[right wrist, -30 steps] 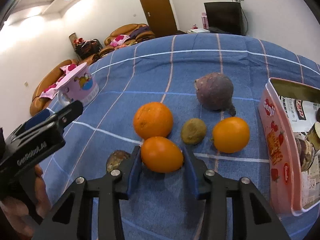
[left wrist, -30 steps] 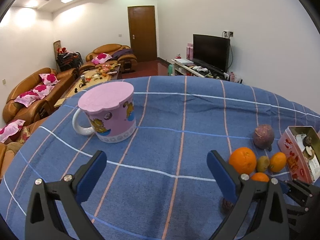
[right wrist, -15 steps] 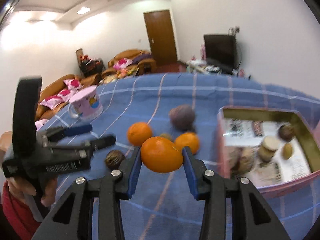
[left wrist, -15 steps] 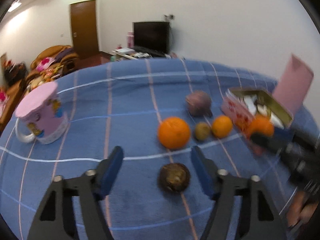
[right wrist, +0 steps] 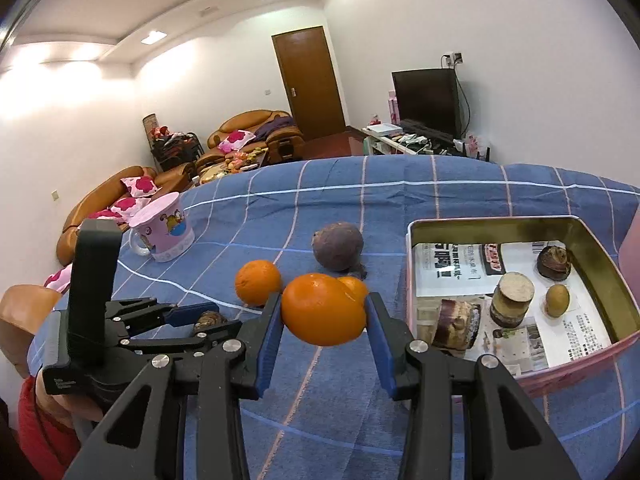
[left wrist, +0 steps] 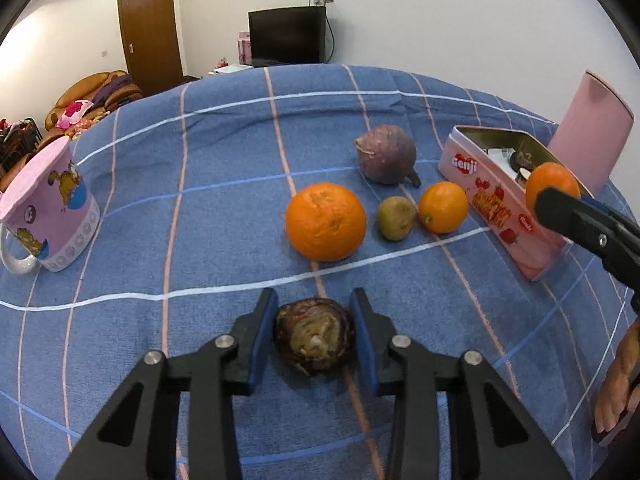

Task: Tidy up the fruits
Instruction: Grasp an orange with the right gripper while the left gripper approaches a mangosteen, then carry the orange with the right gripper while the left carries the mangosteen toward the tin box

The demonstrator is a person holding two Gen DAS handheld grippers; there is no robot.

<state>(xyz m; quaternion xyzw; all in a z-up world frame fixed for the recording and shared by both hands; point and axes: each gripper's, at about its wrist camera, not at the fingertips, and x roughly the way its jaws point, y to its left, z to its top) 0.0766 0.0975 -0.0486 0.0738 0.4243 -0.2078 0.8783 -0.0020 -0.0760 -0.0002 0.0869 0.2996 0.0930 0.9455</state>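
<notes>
Right gripper (right wrist: 323,311) has lifted the orange (right wrist: 323,309) off the cloth, fingers clamped on it, now beside the open tin (right wrist: 494,225). Left gripper (left wrist: 314,334) has swung over; fingers narrow around the brown fruit (left wrist: 314,336), contact unclear. 2 picks running.

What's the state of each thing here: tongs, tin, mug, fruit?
Left tongs: closing around the brown fruit, which is on the cloth.
Right tongs: shut on an orange, held in the air.
Tin: open, partly filled.
Mug: upright, lid on.
Big orange: loose on the cloth.
</notes>
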